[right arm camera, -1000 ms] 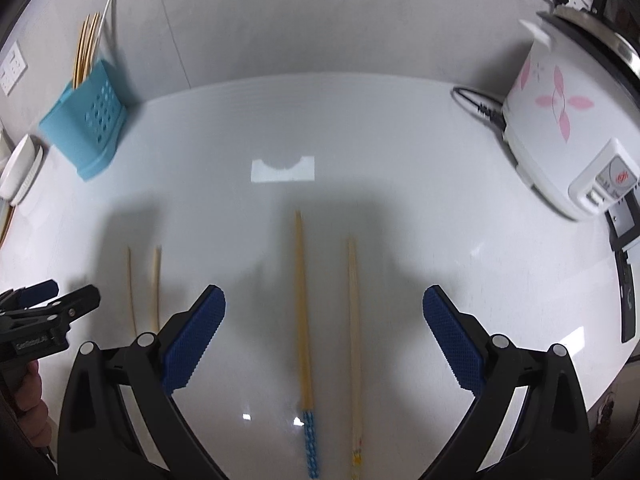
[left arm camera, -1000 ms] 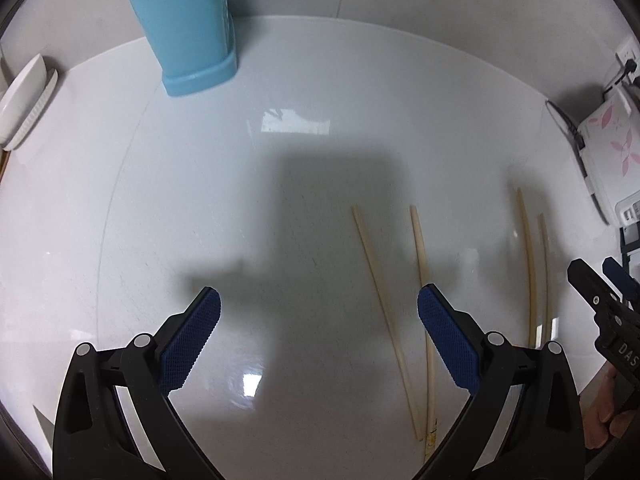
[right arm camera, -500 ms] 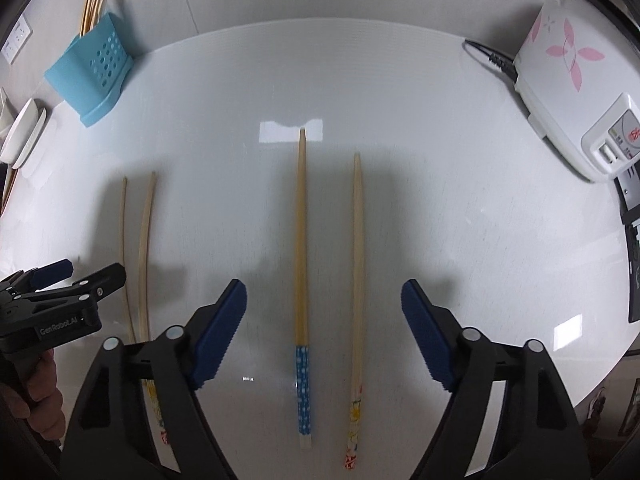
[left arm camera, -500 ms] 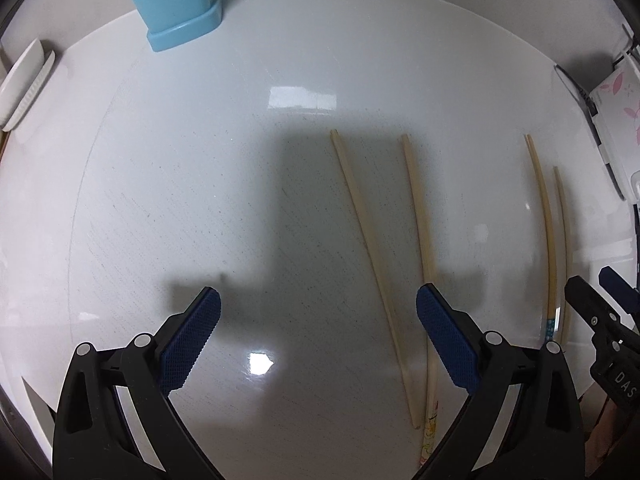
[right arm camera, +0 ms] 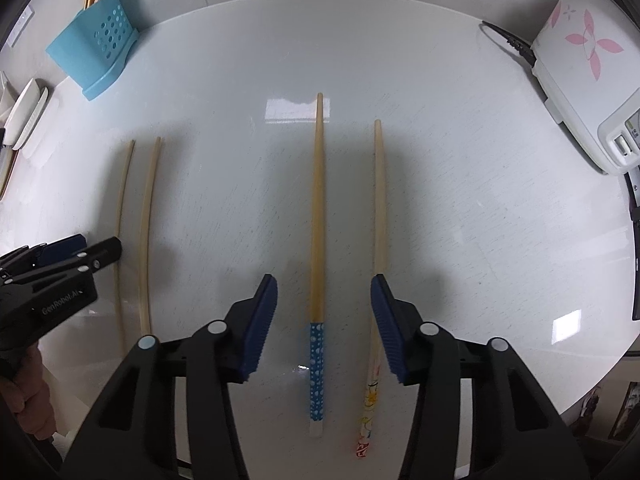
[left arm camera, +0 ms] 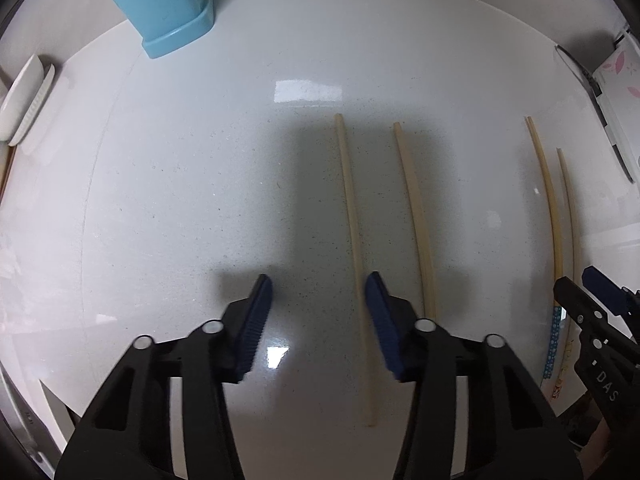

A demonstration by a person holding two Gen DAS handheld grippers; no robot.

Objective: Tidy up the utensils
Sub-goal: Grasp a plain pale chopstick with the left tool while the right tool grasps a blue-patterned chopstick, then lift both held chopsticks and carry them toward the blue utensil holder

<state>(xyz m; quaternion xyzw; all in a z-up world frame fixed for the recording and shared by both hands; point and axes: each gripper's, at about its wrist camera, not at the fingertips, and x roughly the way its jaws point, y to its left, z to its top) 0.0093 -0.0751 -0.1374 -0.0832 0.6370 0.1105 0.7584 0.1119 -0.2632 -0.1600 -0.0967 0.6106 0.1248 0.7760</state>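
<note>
- Four chopsticks lie in two loose pairs on the white counter (right arm camera: 460, 208), all pointing away from you — a plain pair under your left hand, a patterned pair under your right.
- The blue holder (right arm camera: 94, 52) stands at the far left edge near the wall, well apart from them, with other sticks already in it.
- Your left gripper (left arm camera: 318, 320) points down at bare counter; its jaws are closing with nothing between them. The nearer plain chopstick (left arm camera: 354, 248) runs just beside the right-hand pad, the second plain chopstick (left arm camera: 414, 216) outside it.
- Your right gripper (right arm camera: 323, 326) is closing too — the blue-dotted chopstick (right arm camera: 317, 240) lies between the pads, apparently untouched; the yellow-patterned chopstick (right arm camera: 379, 208) passes just beside or under the right-hand pad.
- Expect these to handle light, stiff and slick: thin round sticks likely to roll on a glossy top. Take each near the thick decorated end, square across the shaft.
</note>
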